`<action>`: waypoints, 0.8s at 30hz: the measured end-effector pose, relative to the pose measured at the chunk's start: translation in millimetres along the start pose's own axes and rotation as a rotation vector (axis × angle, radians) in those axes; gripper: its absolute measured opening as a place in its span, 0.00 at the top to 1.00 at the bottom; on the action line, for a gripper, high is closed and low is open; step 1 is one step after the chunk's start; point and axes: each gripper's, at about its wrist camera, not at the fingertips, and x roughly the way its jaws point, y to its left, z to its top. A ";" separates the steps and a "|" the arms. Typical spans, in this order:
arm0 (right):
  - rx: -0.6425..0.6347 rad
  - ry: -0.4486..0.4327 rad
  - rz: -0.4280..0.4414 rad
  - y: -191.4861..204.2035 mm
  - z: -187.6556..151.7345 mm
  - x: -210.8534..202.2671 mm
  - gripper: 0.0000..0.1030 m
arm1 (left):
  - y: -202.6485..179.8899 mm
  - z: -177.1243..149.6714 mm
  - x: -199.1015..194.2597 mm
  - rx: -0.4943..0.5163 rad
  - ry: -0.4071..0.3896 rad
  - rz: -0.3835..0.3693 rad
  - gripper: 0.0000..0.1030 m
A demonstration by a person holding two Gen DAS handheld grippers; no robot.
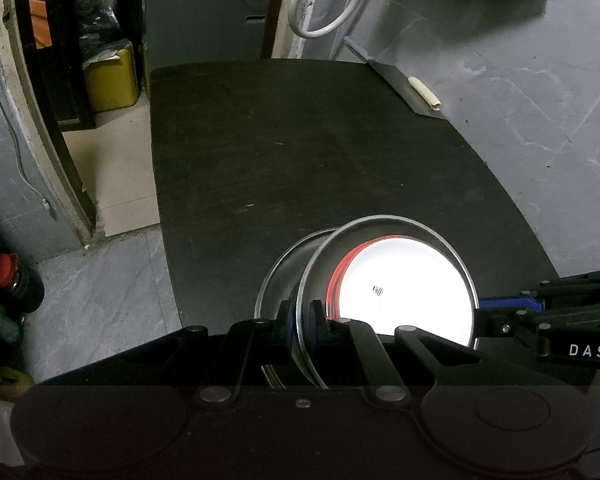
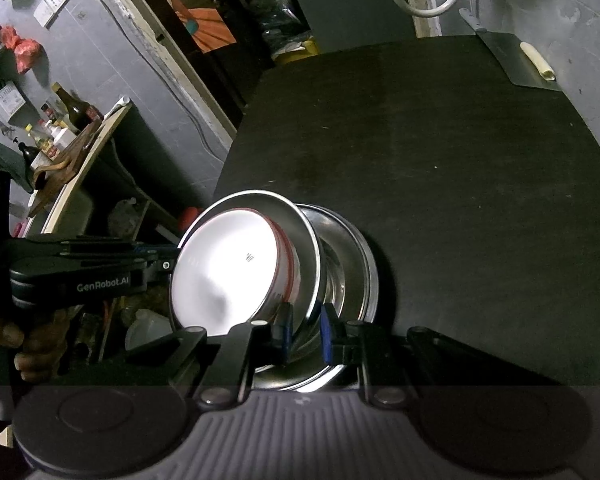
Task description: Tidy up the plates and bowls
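Two grippers pinch one stack — left gripper (image 1: 300, 326) and right gripper (image 2: 306, 332) clamp the steel bowl's (image 2: 308, 248) rim; a red-edged white plate (image 1: 408, 288) sits inside.

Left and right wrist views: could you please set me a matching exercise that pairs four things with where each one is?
Things:
1. steel dish
2. white plate
3. cream roll
4. white hose

Places:
A. looped against the wall beyond the table
B. inside the steel dish
C. tilted, its rim clamped by the left tongs and the right tongs
D. on the dark sheet at the table's far right corner

Pairs: 1-C, 2-B, 3-D, 4-A
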 end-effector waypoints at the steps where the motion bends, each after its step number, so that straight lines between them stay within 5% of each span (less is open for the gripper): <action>1: 0.000 0.000 0.000 0.1 0.0 0.0 0.83 | 0.0 0.0 0.0 0.000 0.000 0.000 0.94; 24: 0.008 0.012 -0.024 4.6 -1.0 10.2 0.83 | 0.6 -0.4 12.6 -0.004 0.016 0.025 0.93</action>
